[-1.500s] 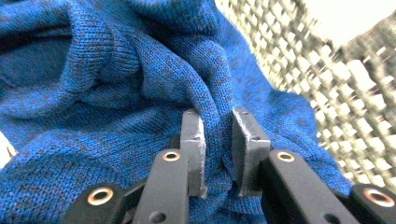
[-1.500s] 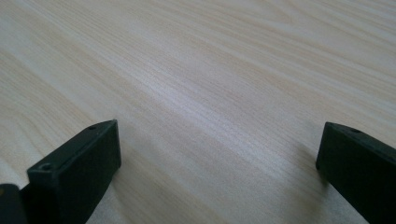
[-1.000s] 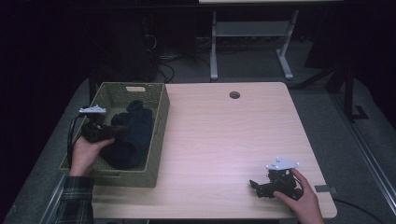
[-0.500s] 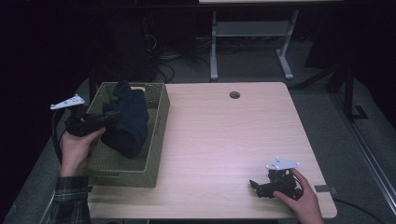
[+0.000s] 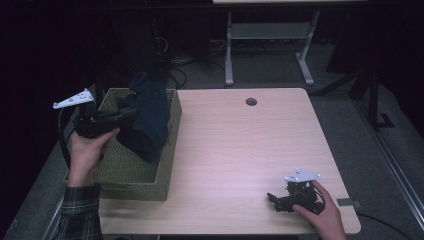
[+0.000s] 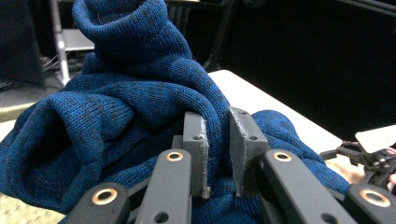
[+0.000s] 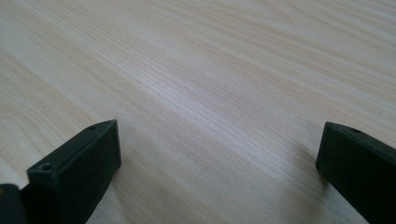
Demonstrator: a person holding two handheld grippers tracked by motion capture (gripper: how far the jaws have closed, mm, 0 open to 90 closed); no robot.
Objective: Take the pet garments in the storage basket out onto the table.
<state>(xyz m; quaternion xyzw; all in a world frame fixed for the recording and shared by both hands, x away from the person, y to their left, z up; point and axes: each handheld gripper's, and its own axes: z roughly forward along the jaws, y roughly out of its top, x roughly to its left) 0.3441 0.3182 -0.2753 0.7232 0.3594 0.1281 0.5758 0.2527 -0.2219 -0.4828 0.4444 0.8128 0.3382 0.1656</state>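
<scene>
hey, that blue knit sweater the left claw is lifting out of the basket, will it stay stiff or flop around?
Likely floppy: the sweater sags in folds below the left claw. Its knit bunches between the pads, so probably not slippery. It may drag on the basket rim.

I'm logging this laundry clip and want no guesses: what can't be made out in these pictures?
- High view: the basket floor, hidden by its near wall and the hanging blue sweater.
- Left gripper view: the sweater's lower part, cut off by the bottom edge and covered by the left tongs.
- High view: how wide the right tongs stand, too small and dark; the right gripper view shows them open.
</scene>
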